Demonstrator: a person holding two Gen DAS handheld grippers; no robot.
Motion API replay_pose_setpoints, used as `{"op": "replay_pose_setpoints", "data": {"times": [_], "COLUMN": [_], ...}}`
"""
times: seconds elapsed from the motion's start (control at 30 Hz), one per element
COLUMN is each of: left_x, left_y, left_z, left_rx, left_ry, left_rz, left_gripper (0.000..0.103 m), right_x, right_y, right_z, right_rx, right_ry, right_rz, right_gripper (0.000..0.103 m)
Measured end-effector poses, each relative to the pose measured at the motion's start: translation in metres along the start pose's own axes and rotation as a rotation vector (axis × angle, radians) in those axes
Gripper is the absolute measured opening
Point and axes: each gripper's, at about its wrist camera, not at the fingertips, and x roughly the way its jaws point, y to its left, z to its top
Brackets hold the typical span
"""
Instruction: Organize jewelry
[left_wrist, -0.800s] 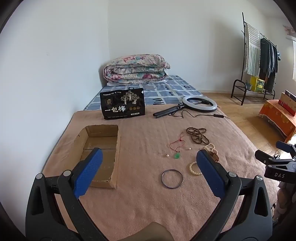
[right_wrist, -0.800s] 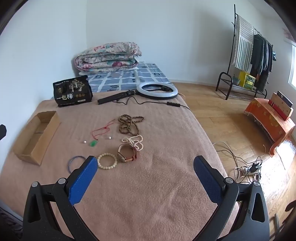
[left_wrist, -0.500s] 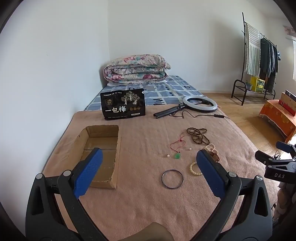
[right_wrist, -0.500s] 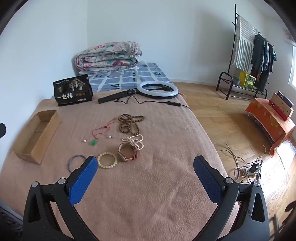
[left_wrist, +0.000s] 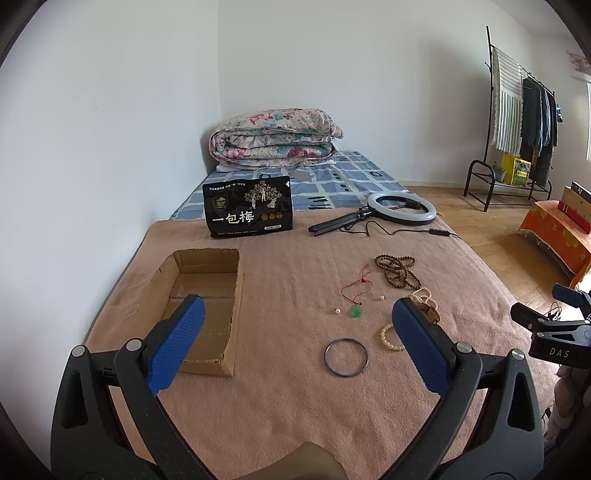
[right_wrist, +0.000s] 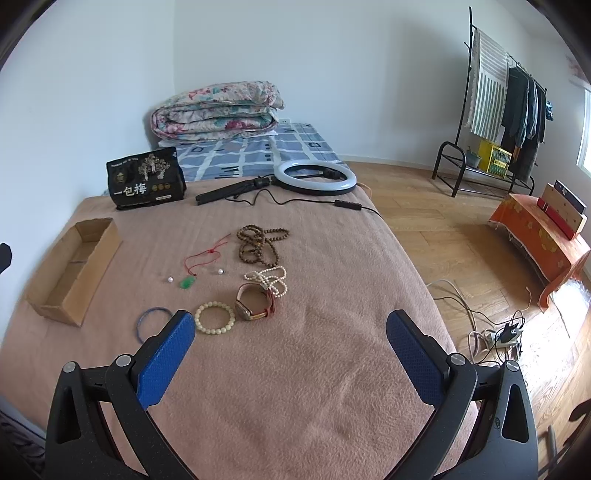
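Observation:
Jewelry lies on a tan blanket: a dark bangle, a cream bead bracelet, a watch, a pearl string, brown prayer beads, a red-cord green pendant and two loose pearls. An open, empty cardboard box sits at the left. My left gripper is open above the blanket's near part, the bangle between its fingers. My right gripper is open and empty, nearer than the jewelry.
A black snack bag and a ring light with its cable lie at the blanket's far end. A folded quilt sits behind. The bed's right edge drops to wood floor with cables. A clothes rack stands far right.
Both views have shifted only slightly. Nothing on the blanket has moved and both grippers remain open.

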Motion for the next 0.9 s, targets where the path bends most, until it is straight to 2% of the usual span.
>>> {"op": "replay_pose_setpoints", "data": {"times": [0.9], "left_x": [0.0004], "left_y": [0.0002], "left_z": [-0.0002], "left_rx": [0.000], "left_ry": [-0.002], "left_rz": [0.001], "left_gripper": [0.103], "right_x": [0.0023], "right_y": [0.0014], "right_z": [-0.0020], "right_rx": [0.001], "right_ry": [0.010], "right_rz": [0.003], "right_gripper": [0.103]}}
